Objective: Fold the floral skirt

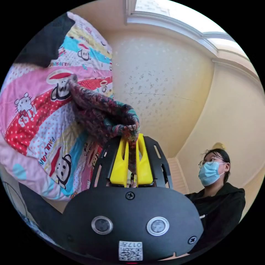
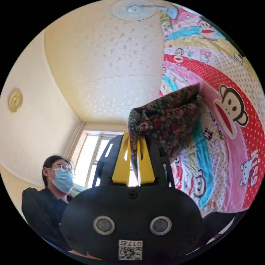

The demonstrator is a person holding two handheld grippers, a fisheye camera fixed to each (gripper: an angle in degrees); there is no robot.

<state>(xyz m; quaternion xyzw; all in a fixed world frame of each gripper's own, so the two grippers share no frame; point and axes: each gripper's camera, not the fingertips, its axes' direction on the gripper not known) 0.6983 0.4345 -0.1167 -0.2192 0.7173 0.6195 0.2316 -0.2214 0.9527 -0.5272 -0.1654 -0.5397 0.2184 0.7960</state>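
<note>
**Floral skirt gripped at two points over a cartoon-print bedspread**

1. Surroundings. In both views a cream ceiling with a speckled embossed pattern (image 1: 163, 82) takes up most of the background. A bright quilted bedspread with pink, red-dotted and blue bands and cartoon monkey and cat figures (image 1: 36, 129) occupies one side of each view. A window with a pale frame (image 2: 91, 157) appears in the right gripper view, and a round white ceiling lamp (image 2: 132, 9) sits at that view's upper edge.

2. Person. A person in a black hooded top and a blue face mask (image 1: 218, 193) is seen beyond each gripper.

3. Task item. The dark multicoloured floral fabric skirt (image 1: 105, 116) is lifted against the bedspread. It runs from the bedspread surface to the jaws in both views, bunched where it is held.

4. Left gripper (image 1: 132, 143). Its black body carries two yellow jaws. The jaws are clenched on a gathered fold of the skirt, with cloth passing down between them.

5. Right gripper (image 2: 135, 140). The yellow jaws are likewise closed on a bunched edge of the skirt, which hangs through the gap.
</note>
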